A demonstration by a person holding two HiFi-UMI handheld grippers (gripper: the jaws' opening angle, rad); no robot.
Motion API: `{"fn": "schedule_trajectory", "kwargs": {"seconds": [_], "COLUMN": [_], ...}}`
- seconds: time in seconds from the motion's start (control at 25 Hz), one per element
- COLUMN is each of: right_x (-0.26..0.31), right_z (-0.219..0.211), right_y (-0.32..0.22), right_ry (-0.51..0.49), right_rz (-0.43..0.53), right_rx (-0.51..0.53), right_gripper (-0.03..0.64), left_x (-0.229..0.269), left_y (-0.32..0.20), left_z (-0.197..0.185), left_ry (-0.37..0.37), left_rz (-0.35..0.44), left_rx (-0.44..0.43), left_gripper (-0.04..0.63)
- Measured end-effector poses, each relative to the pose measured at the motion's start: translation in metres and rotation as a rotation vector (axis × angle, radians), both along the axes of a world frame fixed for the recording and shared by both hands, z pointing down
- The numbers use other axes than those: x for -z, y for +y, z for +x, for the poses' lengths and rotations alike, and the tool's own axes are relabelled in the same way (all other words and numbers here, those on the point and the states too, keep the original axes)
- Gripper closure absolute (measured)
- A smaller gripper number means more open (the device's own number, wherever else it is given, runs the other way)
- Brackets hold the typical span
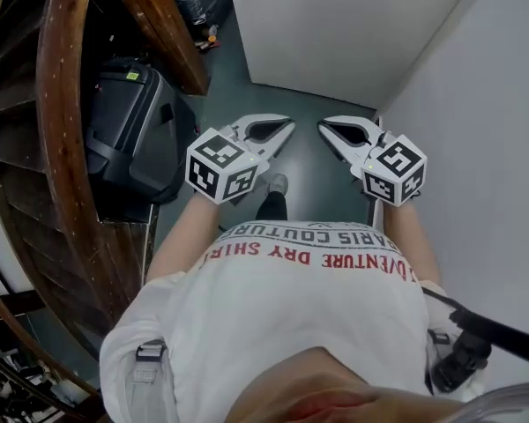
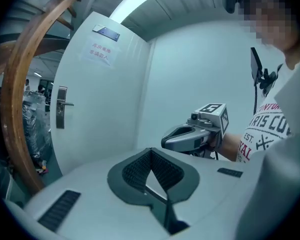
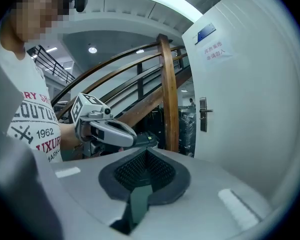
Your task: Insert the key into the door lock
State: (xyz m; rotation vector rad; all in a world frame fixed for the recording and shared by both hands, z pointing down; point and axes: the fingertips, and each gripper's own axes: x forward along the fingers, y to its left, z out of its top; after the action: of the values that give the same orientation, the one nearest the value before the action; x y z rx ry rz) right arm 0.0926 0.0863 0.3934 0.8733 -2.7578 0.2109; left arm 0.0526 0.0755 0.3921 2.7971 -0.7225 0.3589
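Starting big: a white door (image 2: 105, 94) is faced, with a wooden stair rail (image 1: 57, 104) beside it. The left gripper (image 1: 288, 129) and right gripper (image 1: 322, 129) are held out side by side and clenched shut, jaw tips together. The door lock (image 2: 61, 111) is set at the door's left edge, well apart from both. The key can't be made out anywhere.

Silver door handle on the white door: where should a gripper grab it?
Probably grab the thin level lever of the silver door handle, not its upright plate. Come from the front, one jaw above and one below, because the lever runs sideways.
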Motion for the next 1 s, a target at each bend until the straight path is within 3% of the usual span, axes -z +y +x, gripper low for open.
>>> {"fn": "schedule_trajectory", "kwargs": {"seconds": [0.2,0.4,1.0], "right_x": [0.005,0.028,0.065], "right_z": [0.007,0.000,-0.022], "right_y": [0.117,0.187,0.241], "right_ry": [-0.002,0.007,0.002], "right_rz": [-0.020,0.020,0.069], "right_rx": [-0.032,-0.027,-0.026], "right_gripper": [0.615,0.615,0.616], "left_x": [0.012,0.036,0.067], "left_y": [0.124,0.190,0.246], "left_z": [0.011,0.003,-0.020], "left_ry": [0.016,0.037,0.042], "left_rz": [-0.013,0.016,0.054], "left_rx": [-0.011,0.014,0.040], "left_gripper": [0.594,0.594,0.594]}}
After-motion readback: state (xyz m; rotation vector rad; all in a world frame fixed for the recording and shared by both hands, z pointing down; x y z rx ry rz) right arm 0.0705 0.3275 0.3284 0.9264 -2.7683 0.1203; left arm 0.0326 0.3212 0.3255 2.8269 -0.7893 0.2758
